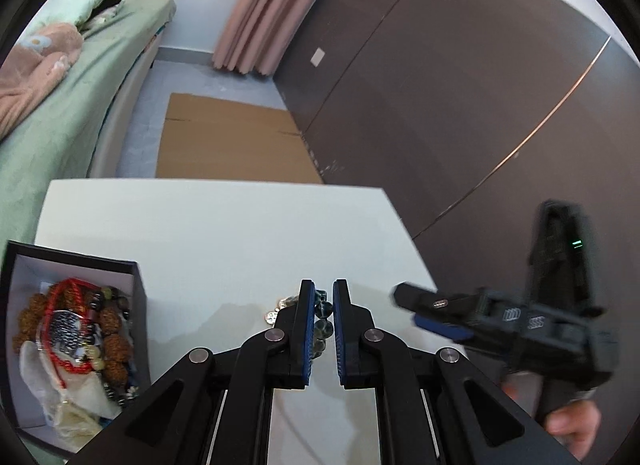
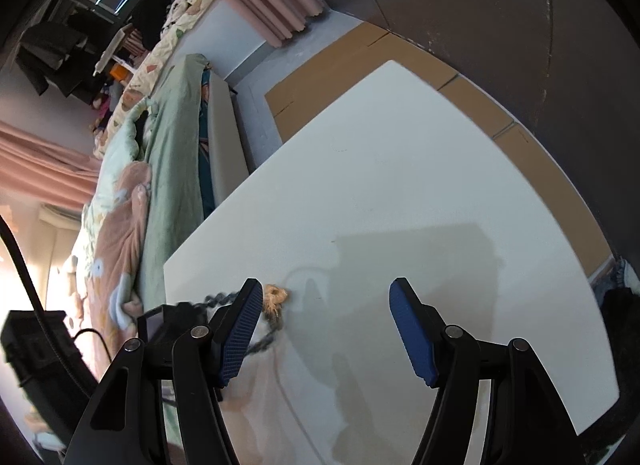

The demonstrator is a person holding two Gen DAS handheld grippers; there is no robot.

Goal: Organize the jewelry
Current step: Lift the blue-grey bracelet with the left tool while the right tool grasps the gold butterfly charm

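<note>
My left gripper (image 1: 323,288) is shut on a string of dark glassy beads (image 1: 324,315), which shows between its blue pads just above the white table (image 1: 220,233). A small silvery charm (image 1: 275,315) peeks out left of the fingers. The right wrist view shows the dark bead strand (image 2: 218,299), blurred, running to a tan tassel (image 2: 276,297) on the table. My right gripper (image 2: 326,287) stands open over bare table with nothing between its fingers. It also shows in the left wrist view as the right gripper (image 1: 418,311), off to the right.
A black box (image 1: 80,261) at the table's left corner holds a red cord bracelet (image 1: 60,297), brown seed beads (image 1: 114,345) and a white pouch (image 1: 76,397). A bed (image 1: 60,125) lies left, flat cardboard (image 1: 232,141) on the floor beyond, and a dark wall (image 1: 460,85) right.
</note>
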